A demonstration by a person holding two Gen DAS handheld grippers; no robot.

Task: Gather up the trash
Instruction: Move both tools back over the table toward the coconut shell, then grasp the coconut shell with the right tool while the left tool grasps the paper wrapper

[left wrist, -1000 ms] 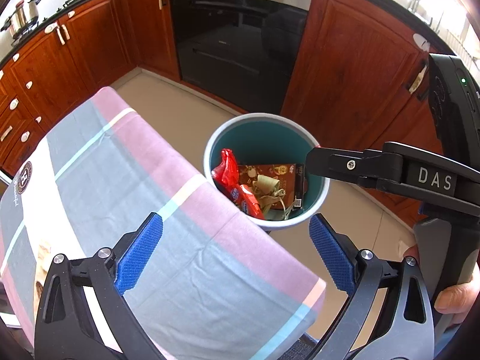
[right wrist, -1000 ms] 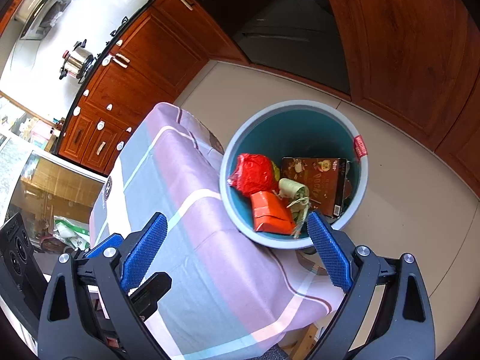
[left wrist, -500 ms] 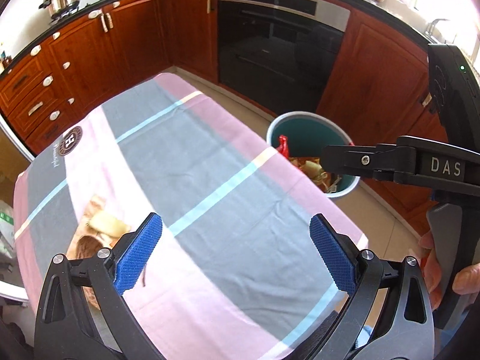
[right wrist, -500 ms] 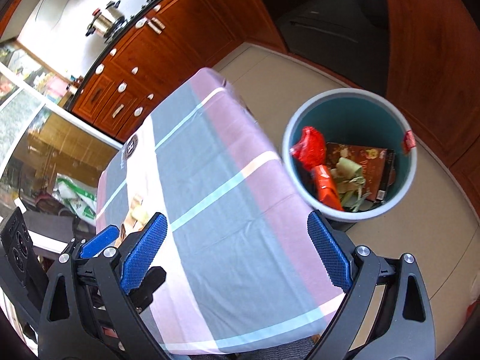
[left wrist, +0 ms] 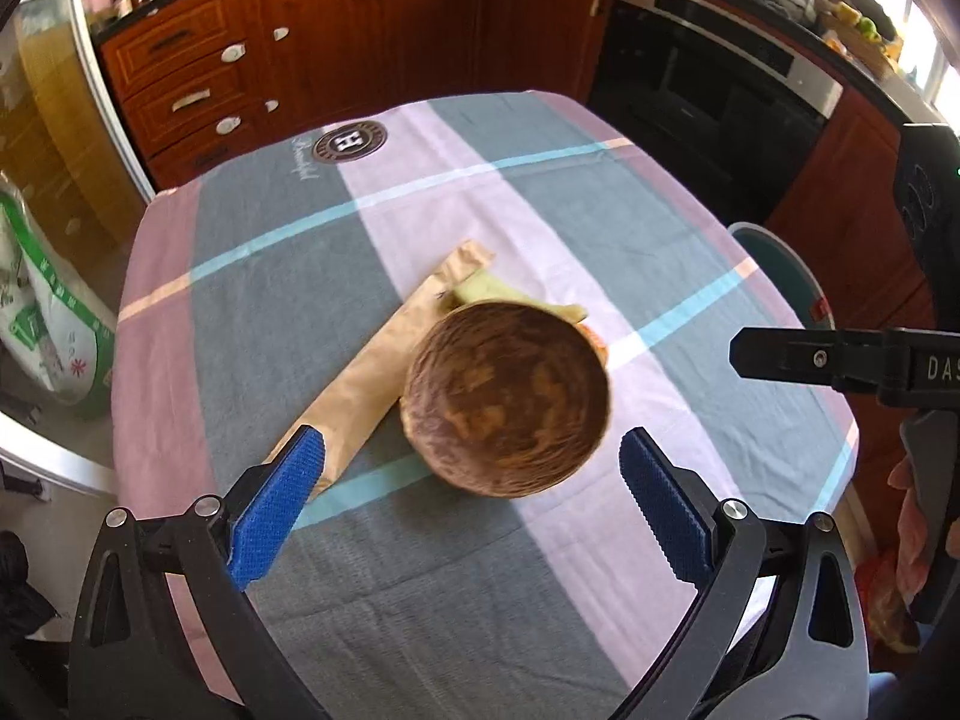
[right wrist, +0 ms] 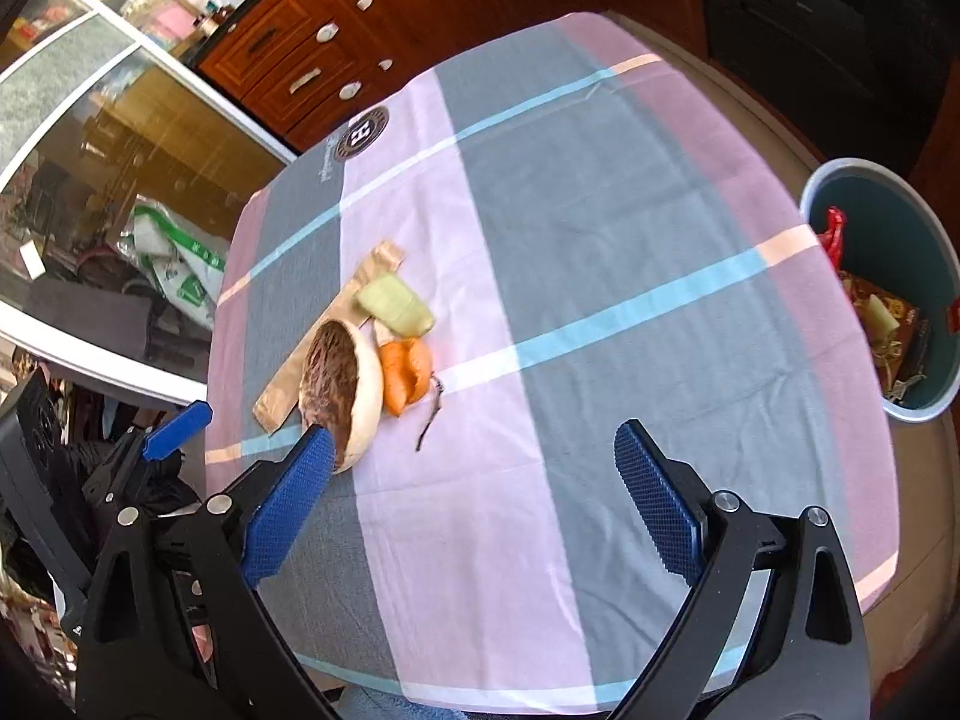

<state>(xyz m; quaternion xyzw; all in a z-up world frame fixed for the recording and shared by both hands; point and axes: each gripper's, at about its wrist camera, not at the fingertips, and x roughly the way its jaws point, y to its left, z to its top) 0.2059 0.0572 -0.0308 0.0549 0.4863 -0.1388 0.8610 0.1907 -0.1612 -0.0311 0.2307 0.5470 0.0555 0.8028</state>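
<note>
My left gripper (left wrist: 468, 498) jaws wide above the coconut shell (left wrist: 507, 396), paper wrapper (left wrist: 372, 372) and orange peel (right wrist: 405, 375) on the tabletop (right wrist: 600, 240), my right gripper (right wrist: 474, 504) jaws wide, trash bin (right wrist: 900, 228) beside the tabletop's edge

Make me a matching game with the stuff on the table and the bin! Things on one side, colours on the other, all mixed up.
Things:
1. coconut shell
2. peel pieces
3. trash bin
4. paper sleeve

Colours:
A. orange
B. tan
C. dark brown
D. teal inside

Pairs: 1-C, 2-A, 3-D, 4-B
</note>
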